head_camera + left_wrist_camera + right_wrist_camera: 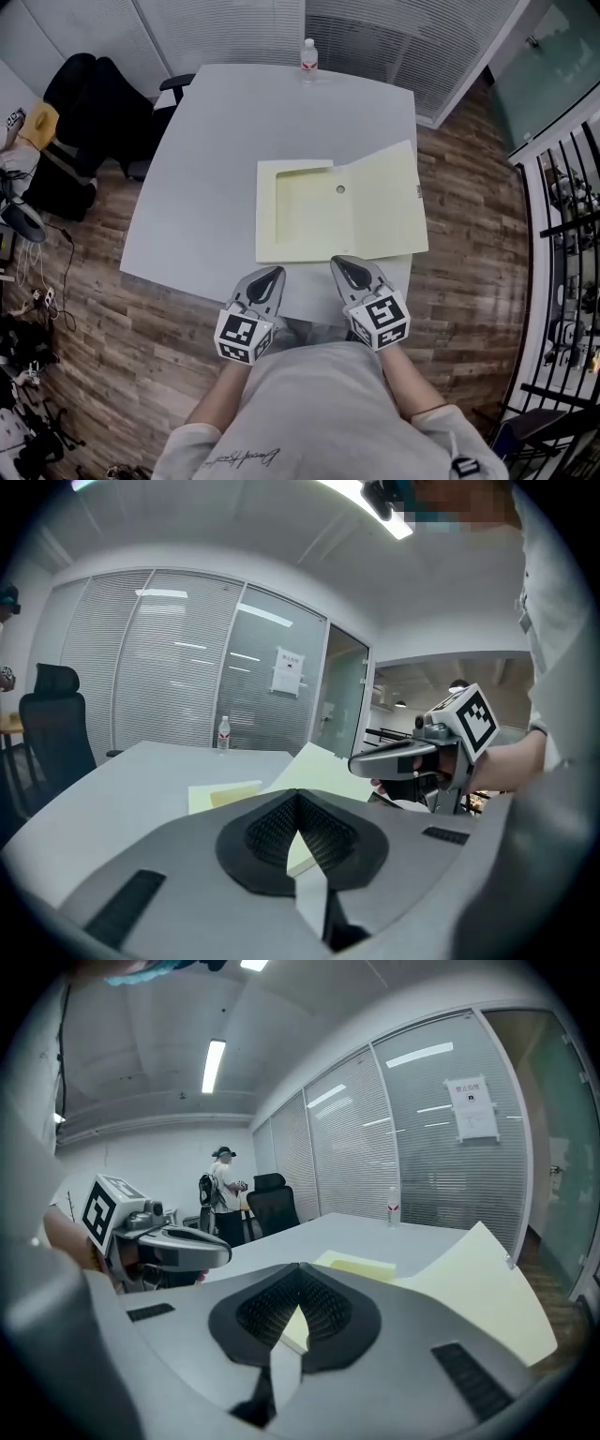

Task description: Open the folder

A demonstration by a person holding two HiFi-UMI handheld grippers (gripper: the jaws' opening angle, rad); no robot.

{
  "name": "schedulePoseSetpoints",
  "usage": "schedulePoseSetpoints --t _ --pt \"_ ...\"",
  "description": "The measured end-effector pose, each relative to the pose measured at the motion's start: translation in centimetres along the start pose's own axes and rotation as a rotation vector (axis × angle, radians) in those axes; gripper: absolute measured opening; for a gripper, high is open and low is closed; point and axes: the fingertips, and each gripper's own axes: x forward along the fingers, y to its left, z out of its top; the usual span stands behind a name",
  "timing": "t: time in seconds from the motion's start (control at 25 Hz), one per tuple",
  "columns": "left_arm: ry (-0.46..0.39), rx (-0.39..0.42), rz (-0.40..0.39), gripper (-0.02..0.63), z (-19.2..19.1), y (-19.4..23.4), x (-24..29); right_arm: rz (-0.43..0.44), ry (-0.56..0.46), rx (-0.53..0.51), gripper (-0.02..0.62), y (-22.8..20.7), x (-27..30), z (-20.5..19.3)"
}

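Right gripper point(345, 265) and left gripper point(270, 278): you are holding both shut, empty, at the table's point(197, 216) near edge. Pale yellow box folder point(298, 214) is lying open mid-table, cover point(389, 202) tilting up (light, stiff card, likely springy); take its free edge.

The grey two-jaw left gripper point(270, 277) and matching right gripper point(345, 269) point forward side by side, tilted slightly down, jaws closed on nothing

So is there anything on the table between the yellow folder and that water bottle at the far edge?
Nothing. In the head view the stretch of white table between the folder and the water bottle is bare.
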Motion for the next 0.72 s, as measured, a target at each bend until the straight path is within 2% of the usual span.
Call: schedulePoseSetpoints --t 0.4,0.72 --pt "-0.021 0.025 -0.012 0.009 1.0 0.0 0.4 0.056 -0.004 0.015 0.023 1.2 0.9 0.5" --pt "-0.036 0.027 -0.012 0.009 1.7 0.6 0.7 0.053 -0.007 0.031 0.023 1.1 1.3 0.3"
